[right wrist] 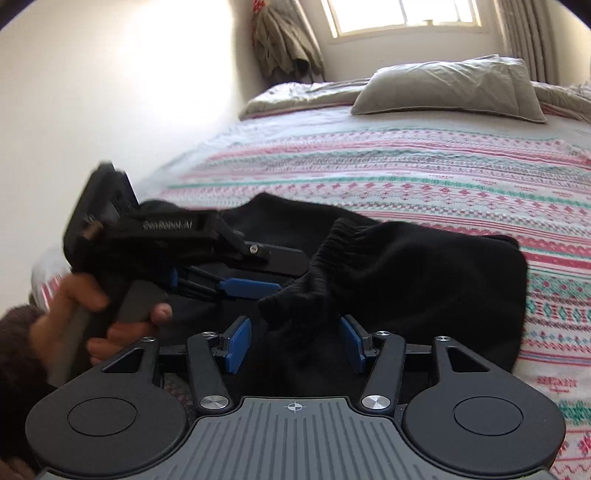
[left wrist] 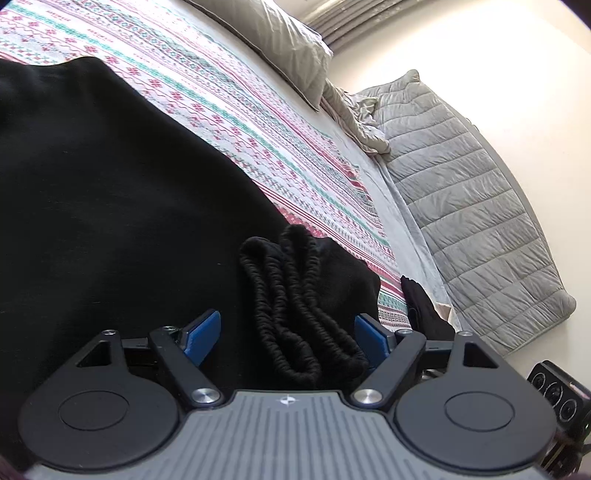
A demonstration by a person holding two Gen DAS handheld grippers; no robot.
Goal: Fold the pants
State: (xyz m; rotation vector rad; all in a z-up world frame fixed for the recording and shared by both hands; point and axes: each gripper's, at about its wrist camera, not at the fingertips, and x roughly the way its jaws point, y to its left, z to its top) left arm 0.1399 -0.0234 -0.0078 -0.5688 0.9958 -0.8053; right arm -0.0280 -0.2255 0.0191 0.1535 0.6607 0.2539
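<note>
The black pants (left wrist: 110,192) lie on the patterned bedspread (left wrist: 229,107). In the left wrist view my left gripper (left wrist: 288,338) is open, its blue pads either side of the gathered elastic cuffs (left wrist: 295,302). In the right wrist view my right gripper (right wrist: 293,345) is open, with a bunched cuff (right wrist: 332,251) of the pants (right wrist: 424,280) between and just beyond its pads. The left gripper also shows in the right wrist view (right wrist: 255,286), held by a hand at the left, reaching in over the pants.
A grey pillow (right wrist: 450,86) lies at the head of the bed, with a quilted grey blanket (left wrist: 472,206) along the far side. A window (right wrist: 402,14) and hanging clothes (right wrist: 284,40) are at the back wall. The bedspread (right wrist: 406,173) stretches beyond the pants.
</note>
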